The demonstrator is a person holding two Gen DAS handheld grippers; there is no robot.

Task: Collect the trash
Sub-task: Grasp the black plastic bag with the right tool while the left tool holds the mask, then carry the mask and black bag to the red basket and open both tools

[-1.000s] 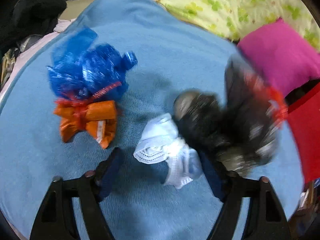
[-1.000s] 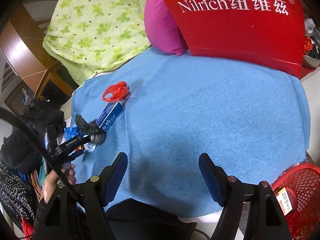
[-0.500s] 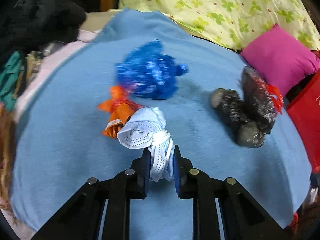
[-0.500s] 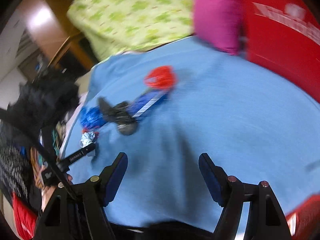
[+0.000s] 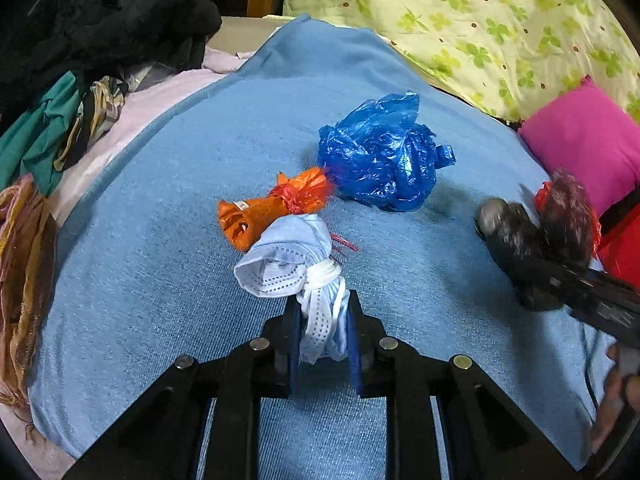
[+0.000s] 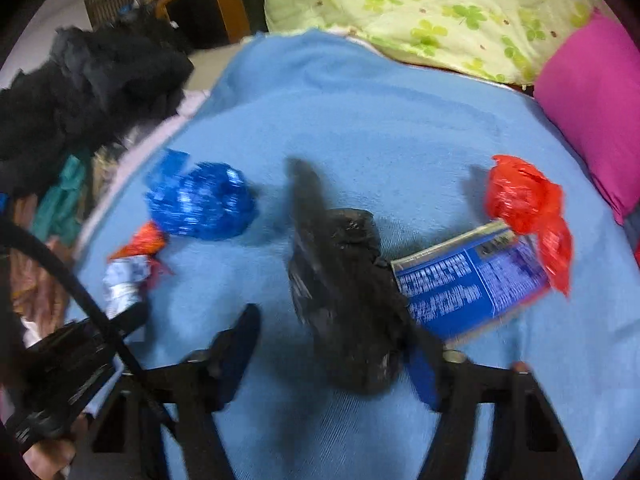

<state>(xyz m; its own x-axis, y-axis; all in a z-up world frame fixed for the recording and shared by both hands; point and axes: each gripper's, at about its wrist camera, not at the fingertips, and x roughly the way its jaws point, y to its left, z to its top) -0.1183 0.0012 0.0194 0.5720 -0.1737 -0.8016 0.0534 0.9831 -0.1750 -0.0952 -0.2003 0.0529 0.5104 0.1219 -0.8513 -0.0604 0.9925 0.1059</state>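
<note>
My left gripper [image 5: 322, 312] is shut on a balled-up pale blue face mask [image 5: 292, 264] and holds it just above the blue blanket [image 5: 180, 240]. Behind it lie an orange wrapper [image 5: 268, 210] and a crumpled blue plastic bag [image 5: 380, 156]. A black plastic bag [image 6: 344, 288] lies between the open fingers of my right gripper [image 6: 332, 340], nearer the right finger. Beside it are a blue carton [image 6: 468, 276] and a red plastic bag [image 6: 528, 208]. The right gripper also shows at the right edge of the left wrist view [image 5: 592, 292].
A pile of dark clothes [image 5: 100, 28] lies at the left edge of the bed. A green patterned quilt [image 5: 480, 12] and a pink pillow [image 5: 588, 140] lie at the back right. A red bag [image 5: 624, 240] stands at the far right.
My left gripper closed on the face mask and lifted it slightly. My right gripper swept left across the bed and came down around the black bag.
</note>
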